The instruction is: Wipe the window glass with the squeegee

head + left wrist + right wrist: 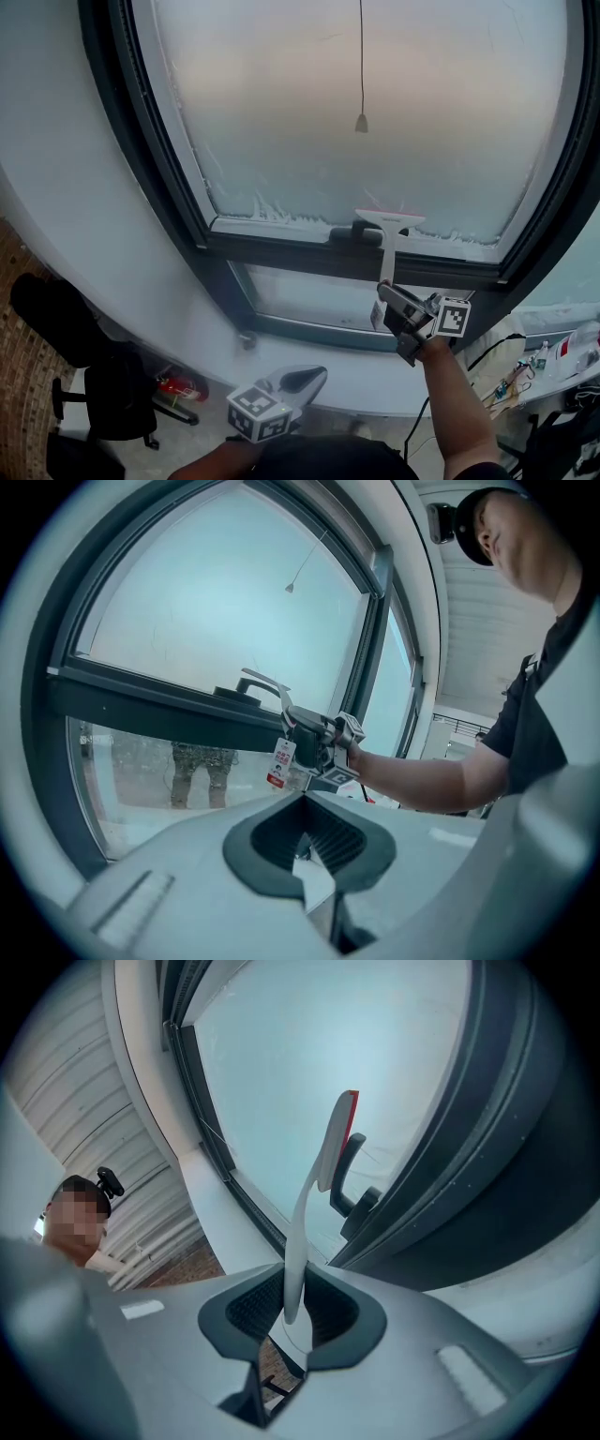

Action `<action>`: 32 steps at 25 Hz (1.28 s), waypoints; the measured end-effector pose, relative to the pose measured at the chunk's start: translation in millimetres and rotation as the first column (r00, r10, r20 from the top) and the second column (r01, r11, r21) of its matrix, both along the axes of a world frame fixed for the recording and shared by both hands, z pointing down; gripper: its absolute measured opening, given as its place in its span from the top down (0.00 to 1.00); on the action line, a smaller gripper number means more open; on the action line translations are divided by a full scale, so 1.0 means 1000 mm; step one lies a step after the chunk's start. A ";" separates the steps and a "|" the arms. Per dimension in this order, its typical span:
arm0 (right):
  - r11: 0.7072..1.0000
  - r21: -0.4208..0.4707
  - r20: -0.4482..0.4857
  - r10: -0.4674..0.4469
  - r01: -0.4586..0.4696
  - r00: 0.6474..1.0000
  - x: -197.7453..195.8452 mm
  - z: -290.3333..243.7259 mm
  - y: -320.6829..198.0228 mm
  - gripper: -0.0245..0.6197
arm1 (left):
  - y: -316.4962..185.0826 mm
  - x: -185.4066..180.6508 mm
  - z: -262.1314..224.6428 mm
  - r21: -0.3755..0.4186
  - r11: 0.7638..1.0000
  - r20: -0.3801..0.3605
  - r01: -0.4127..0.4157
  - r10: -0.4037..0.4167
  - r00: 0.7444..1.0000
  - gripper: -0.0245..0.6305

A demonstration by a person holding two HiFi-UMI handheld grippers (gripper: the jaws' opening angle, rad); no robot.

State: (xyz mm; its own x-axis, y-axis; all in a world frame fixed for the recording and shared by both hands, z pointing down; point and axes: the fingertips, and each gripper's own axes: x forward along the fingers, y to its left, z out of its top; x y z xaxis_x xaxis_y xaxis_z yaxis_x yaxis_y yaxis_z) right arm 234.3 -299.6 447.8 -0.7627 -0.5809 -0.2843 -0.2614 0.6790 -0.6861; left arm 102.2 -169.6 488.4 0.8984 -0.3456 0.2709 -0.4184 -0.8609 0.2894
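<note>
The squeegee has a white handle and a red-edged blade. Its blade lies against the bottom of the foamy upper window glass, just above the dark frame bar. My right gripper is shut on the lower end of the handle. In the right gripper view the white handle rises from between the jaws to the blade. A paper tag hangs from the squeegee. My left gripper is held low, below the sill, shut with nothing in it, and its jaws point at the window.
A dark window handle sits on the frame bar right beside the blade. A pull cord with a weight hangs before the glass. A black chair stands lower left. Cables and a bottle lie at right.
</note>
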 end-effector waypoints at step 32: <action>0.998 0.059 0.029 -0.007 0.006 1.000 0.021 -0.029 0.022 0.83 | 0.000 0.030 0.002 0.002 1.000 -0.004 -0.031 0.031 1.000 0.96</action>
State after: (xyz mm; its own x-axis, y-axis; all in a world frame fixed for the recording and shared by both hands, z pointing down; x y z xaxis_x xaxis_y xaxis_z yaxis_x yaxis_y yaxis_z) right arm 254.9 -277.3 418.7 -0.7574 -0.5575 -0.3399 -0.2373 0.7200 -0.6521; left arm 132.4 -169.2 490.3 0.9098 -0.3179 0.2669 -0.3903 -0.8741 0.2893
